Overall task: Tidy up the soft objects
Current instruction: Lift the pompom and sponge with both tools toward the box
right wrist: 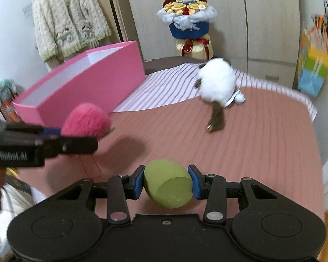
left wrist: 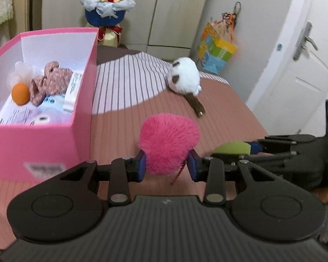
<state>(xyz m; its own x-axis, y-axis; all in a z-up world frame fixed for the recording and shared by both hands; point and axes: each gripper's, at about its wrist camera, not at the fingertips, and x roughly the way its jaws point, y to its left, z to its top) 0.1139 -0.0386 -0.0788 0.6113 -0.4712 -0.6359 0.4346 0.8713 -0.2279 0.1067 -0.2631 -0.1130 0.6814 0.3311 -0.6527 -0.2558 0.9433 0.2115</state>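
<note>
Sitting on the striped bedspread (left wrist: 129,87), the pink box (left wrist: 83,69) is open at the top, and its white inside holds a jumble: an orange ball (left wrist: 21,93) nearest its left wall, a brown patterned plush (left wrist: 50,81) just right of the ball, a white netted puff (left wrist: 21,69) behind the ball, and white printed packets (left wrist: 24,111) under them all. Some smaller pieces at the near end of the box are too blurred to name.

Right of the pink box and lower than its rim, the left gripper (left wrist: 168,164) has its blue pads (left wrist: 142,163) pressed into the two sides of a fluffy pink pompom (left wrist: 168,142), a thin red cord dangling beneath it. In the right wrist view this gripper (right wrist: 81,131) reaches in level from the left, with the pompom (right wrist: 86,120) just in front of the box's near corner (right wrist: 76,96).

Further right of the box, the right gripper (right wrist: 168,184) is closed on a green egg-shaped sponge (right wrist: 167,184), flat end toward the camera, held above the bedspread (right wrist: 229,152). Well beyond both, right of the box's far end, a white plush toy (left wrist: 183,78) with a brown tail lies on the bed. Behind the box stands a flower bouquet (left wrist: 107,2).
</note>
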